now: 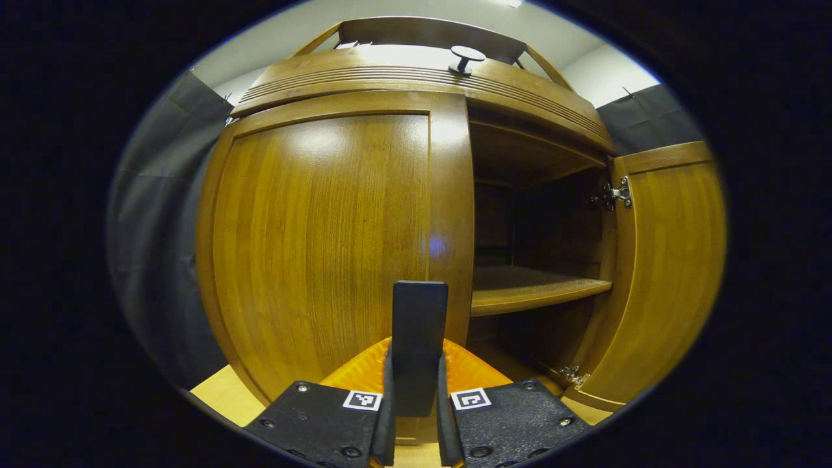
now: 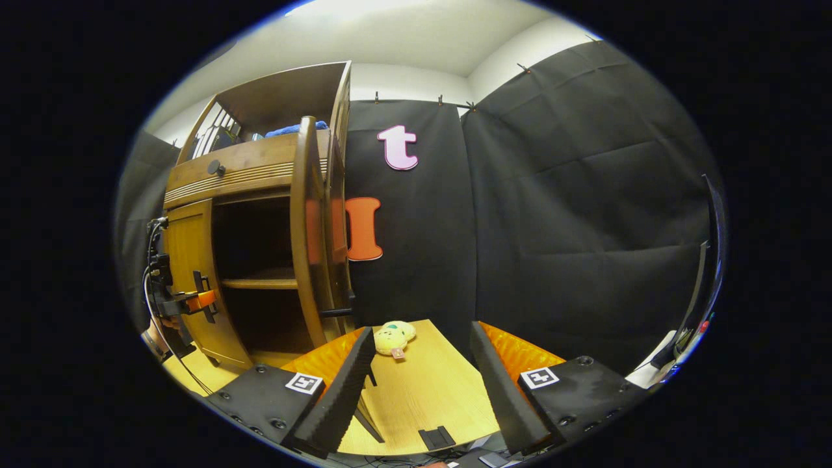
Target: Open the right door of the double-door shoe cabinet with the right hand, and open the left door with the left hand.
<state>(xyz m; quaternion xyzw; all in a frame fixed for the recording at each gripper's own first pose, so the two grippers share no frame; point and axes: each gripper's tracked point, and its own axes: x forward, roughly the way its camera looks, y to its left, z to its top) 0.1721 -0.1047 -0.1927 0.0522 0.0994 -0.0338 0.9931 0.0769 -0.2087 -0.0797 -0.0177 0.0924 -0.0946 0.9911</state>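
The wooden shoe cabinet (image 1: 416,78) stands close in front of me in the left gripper view. Its left door (image 1: 318,240) looks closed, and my left gripper (image 1: 418,390) is shut on that door's dark upright handle (image 1: 420,312). The right door (image 1: 663,260) is swung wide open, showing a shelf (image 1: 533,289) inside. In the right gripper view the right door (image 2: 304,240) appears edge-on with its handle (image 2: 335,312) sticking out. My right gripper (image 2: 422,333) is open and holds nothing, well back from the cabinet. The left gripper (image 2: 188,302) shows at the left door (image 2: 192,273).
A small yellow plush toy (image 2: 394,338) lies on the wooden tabletop (image 2: 429,396) near the open door. A round knob (image 1: 466,58) sits on the drawer above the doors. Black cloth walls (image 2: 572,214) close the booth to the right and behind.
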